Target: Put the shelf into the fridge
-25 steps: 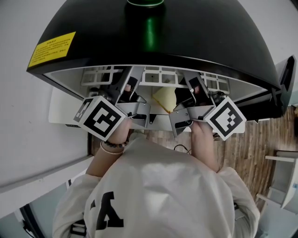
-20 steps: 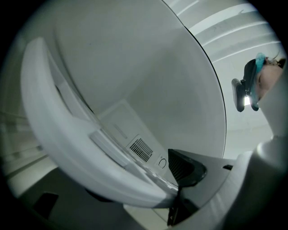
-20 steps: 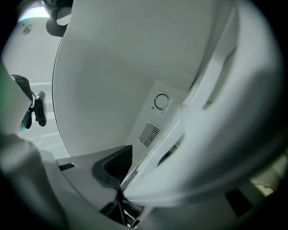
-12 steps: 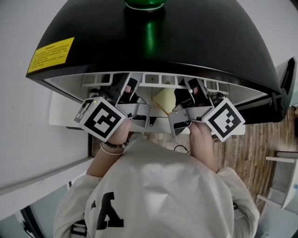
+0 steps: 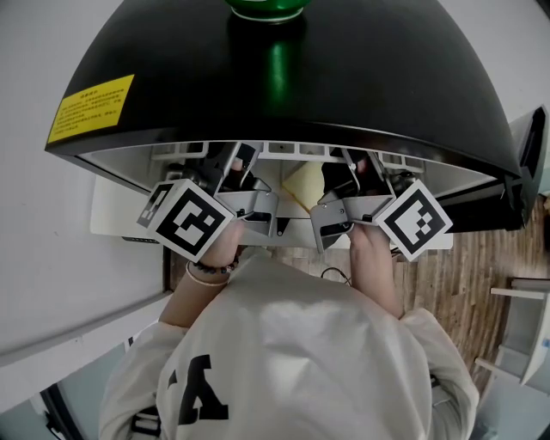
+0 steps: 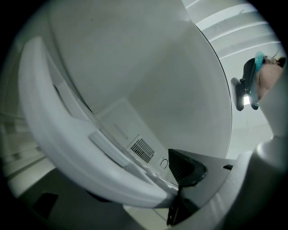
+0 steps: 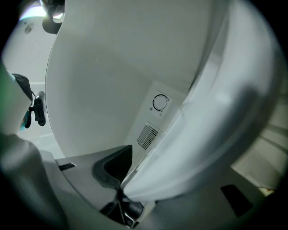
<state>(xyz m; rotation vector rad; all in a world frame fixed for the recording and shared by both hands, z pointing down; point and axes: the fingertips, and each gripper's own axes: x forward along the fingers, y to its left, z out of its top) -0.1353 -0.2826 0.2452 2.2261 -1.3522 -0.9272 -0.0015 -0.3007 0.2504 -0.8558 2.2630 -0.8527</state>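
The white-rimmed shelf [image 5: 292, 151] lies level under the top of the black fridge [image 5: 284, 77], only a thin slotted strip of it showing in the head view. My left gripper [image 5: 229, 168] is shut on its near rim at the left, and my right gripper [image 5: 361, 170] is shut on it at the right. In the left gripper view the thick white rim of the shelf [image 6: 67, 148] runs into the left gripper [image 6: 180, 191]. The right gripper view shows the shelf [image 7: 216, 126] pinched in the right gripper [image 7: 119, 186]. Both views look along the clear pane into the white fridge interior.
A green bottle [image 5: 262, 7] stands on the fridge top, near a yellow label [image 5: 90, 96]. The back wall carries a vent [image 6: 143, 150] and a dial [image 7: 160, 102]. A pale yellow object [image 5: 302, 182] lies between the grippers. The fridge door [image 5: 526, 163] hangs open at the right over wood floor [image 5: 464, 266].
The shelf has slid deeper into the fridge with both grippers; less of its slotted edge shows under the fridge top than a second ago.
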